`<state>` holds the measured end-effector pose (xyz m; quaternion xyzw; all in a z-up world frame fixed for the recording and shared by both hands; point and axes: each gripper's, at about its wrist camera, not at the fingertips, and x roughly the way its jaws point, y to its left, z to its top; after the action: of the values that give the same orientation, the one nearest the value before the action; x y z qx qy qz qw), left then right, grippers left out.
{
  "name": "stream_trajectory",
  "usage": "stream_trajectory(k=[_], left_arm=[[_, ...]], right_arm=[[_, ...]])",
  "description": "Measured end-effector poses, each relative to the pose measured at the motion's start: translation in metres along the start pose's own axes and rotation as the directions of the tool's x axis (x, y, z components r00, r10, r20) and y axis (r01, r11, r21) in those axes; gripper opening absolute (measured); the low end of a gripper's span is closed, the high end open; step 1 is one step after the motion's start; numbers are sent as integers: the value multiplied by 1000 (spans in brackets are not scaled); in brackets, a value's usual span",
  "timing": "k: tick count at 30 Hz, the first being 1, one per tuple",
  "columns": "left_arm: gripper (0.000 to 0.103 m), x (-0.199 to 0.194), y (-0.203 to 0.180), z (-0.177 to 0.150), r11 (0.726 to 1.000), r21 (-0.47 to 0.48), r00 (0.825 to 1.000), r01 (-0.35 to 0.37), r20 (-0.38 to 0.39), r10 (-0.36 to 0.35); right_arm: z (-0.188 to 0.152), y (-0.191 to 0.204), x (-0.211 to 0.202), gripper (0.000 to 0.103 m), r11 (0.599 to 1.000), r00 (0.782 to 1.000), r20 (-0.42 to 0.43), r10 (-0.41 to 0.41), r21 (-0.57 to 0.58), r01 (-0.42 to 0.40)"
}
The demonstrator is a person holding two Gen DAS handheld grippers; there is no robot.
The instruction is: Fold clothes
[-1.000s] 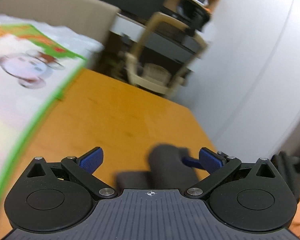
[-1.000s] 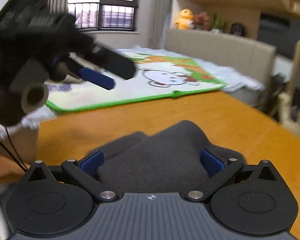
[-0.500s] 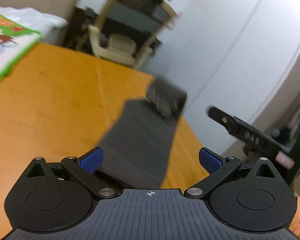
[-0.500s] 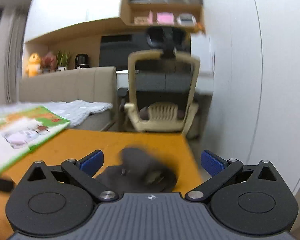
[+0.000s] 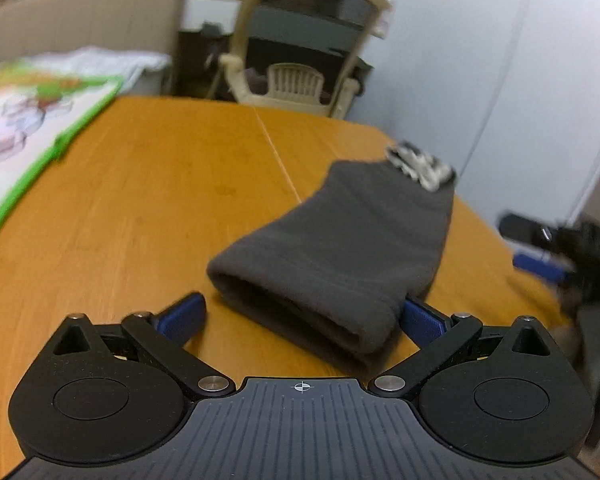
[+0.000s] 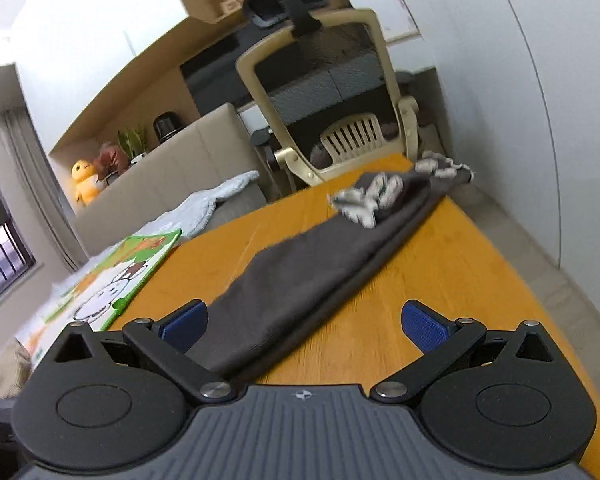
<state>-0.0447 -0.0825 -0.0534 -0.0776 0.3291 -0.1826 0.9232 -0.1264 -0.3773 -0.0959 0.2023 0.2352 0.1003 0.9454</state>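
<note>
A dark grey garment (image 5: 340, 240) lies flat on the orange wooden desk (image 5: 140, 208), stretched toward the desk's far right corner, where its end with a pale patterned patch (image 5: 420, 166) rests close to the right edge. Its folded near end sits between the blue fingers (image 5: 182, 316) of the left gripper (image 5: 300, 316), which are spread wide and hold nothing. The cloth covers the tip of the right-hand pad; whether it touches is unclear. In the right wrist view, the right gripper (image 6: 304, 320) also has its fingers spread apart, and the garment (image 6: 312, 276) runs past the left finger (image 6: 184, 322). A green-bordered cartoon mat (image 5: 28, 128) overlaps the desk's left edge. Beyond the far edge stand a beige mesh office chair (image 6: 328, 92), a padded beige headboard (image 6: 172, 168) and white cabinet doors (image 6: 520, 80).
</note>
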Motion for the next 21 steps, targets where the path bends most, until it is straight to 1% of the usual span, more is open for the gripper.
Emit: stream_trajectory(k=[2,3,4,6,8,9,15,17,21], left_arm=[[103,2,9,5,999,-36,1000,18,20,-18],[103,2,11,8,998,-53,999,23,25,-22],[103,0,11,7,998,-56,999,21,28,-20],[103,-1,8,6,999,-50,1000,8,29,-7],[103,-10,0,-1,999,-35,1000,-11,27,12],[103,-12,-5,-1,999,-32,999,-18,26,19],[103,-23,-8,-8,999,-21,999,-29,24,30],[103,-24,-4,-8,999,-28,999,-28,28,29],[103,-27,3,-7,999,-50,999,-13,38,15]], right_arm=[[20,3,24,103,998,998,60,36,41,-39],[14,-6,24,103,994,995,78,68,75,-74],[13,-13,31,103,989,993,67,97,108,-104],[11,-28,47,103,972,988,72,133,183,-144],[11,-36,63,103,952,983,92,157,252,-176],[14,-38,69,103,947,982,103,156,266,-178],[29,-18,128,103,954,982,117,149,245,-174],[31,-21,140,103,953,981,123,148,246,-174],[44,-10,155,103,957,982,132,134,240,-163]])
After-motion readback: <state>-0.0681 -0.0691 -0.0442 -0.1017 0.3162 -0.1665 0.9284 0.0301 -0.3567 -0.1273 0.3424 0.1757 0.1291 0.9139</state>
